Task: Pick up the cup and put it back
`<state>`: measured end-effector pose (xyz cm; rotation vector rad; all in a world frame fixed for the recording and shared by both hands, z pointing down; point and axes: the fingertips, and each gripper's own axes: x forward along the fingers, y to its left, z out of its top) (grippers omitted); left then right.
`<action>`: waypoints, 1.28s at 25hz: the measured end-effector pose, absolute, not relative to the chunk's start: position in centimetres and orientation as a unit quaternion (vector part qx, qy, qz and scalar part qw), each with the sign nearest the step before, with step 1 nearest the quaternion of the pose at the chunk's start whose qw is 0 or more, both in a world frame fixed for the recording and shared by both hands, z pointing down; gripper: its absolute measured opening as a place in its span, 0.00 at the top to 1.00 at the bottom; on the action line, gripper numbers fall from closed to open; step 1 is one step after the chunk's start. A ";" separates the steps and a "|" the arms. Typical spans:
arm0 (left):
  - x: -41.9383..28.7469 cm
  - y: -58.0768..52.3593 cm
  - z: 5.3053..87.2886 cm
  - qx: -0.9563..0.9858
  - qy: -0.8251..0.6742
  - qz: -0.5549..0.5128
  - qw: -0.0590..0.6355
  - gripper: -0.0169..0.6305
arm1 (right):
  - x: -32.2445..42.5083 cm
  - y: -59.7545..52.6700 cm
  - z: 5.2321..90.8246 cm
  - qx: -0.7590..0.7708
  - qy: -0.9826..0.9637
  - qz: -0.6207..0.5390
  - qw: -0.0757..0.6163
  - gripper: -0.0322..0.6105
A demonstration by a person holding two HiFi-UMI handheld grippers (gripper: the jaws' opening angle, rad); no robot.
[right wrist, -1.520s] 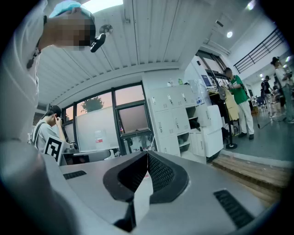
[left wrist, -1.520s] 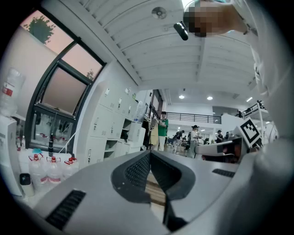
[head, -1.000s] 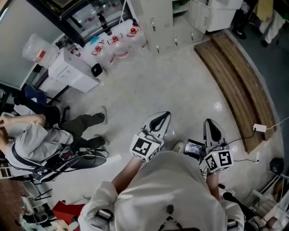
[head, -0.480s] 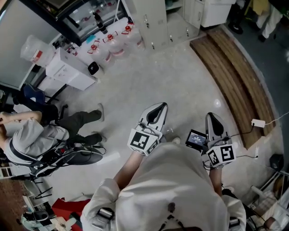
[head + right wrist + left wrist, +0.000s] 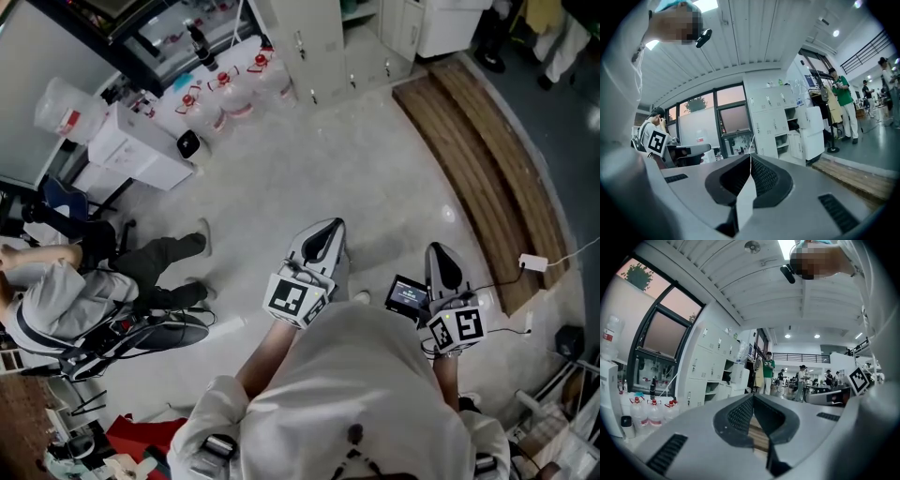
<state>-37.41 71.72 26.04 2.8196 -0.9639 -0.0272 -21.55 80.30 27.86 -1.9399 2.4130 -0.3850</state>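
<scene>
A: What has changed over the last second?

B: A slight drift was noted in the head view. The bottles [image 5: 225, 94] and cabinets [image 5: 309, 37] were carried a little toward the top-left. The seated person [image 5: 56, 300] was slid nearer the left edge. Both grippers were kept side by side, low before the body and pointed ahead. A slow advance across the floor [image 5: 328, 169] is judged.

A: State of the grippers?

B: The left hand-held gripper [image 5: 324, 240] is clenched, pads met, with nothing between them. The right hand-held gripper [image 5: 442, 265] is likewise clenched and empty. No opening was noted in either.

A: Where is the cup?

B: It is not found in any view. No table is seen either, only floor, a wood strip [image 5: 487, 159] and the cabinets ahead.

A: What does that mean for the task?

B: The pick-up is judged not yet begun, and only transit is under way. The cup must first be located. The jaws must then be opened before any grasp can be made.
</scene>
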 end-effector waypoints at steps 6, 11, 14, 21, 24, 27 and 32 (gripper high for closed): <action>-36.0 64.0 27.4 0.947 -0.309 -0.005 0.093 0.96 | -20.7 73.2 28.7 -0.633 0.763 -0.129 -0.008 0.91; -33.5 56.5 25.9 0.956 -0.280 -0.024 0.083 0.96 | -20.3 65.5 27.7 -0.632 0.766 -0.113 -0.023 0.91; -32.9 53.1 25.3 0.960 -0.265 -0.030 0.082 0.96 | -19.9 61.4 26.9 -0.640 0.761 -0.104 -0.027 0.91; -34.2 45.9 25.8 0.962 -0.262 -0.016 0.073 0.96 | -19.9 55.2 27.3 -0.658 0.745 -0.105 -0.022 0.91; -34.2 43.9 25.7 0.961 -0.265 -0.022 0.078 0.96 | -19.5 53.7 27.6 -0.662 0.741 -0.108 -0.026 0.91; -33.4 42.6 26.0 0.962 -0.260 -0.018 0.080 0.96 | -18.9 52.3 27.7 -0.667 0.736 -0.113 -0.022 0.91; -32.4 41.1 26.5 0.959 -0.268 -0.017 0.090 0.96 | -17.7 50.1 28.3 -0.662 0.740 -0.118 -0.022 0.91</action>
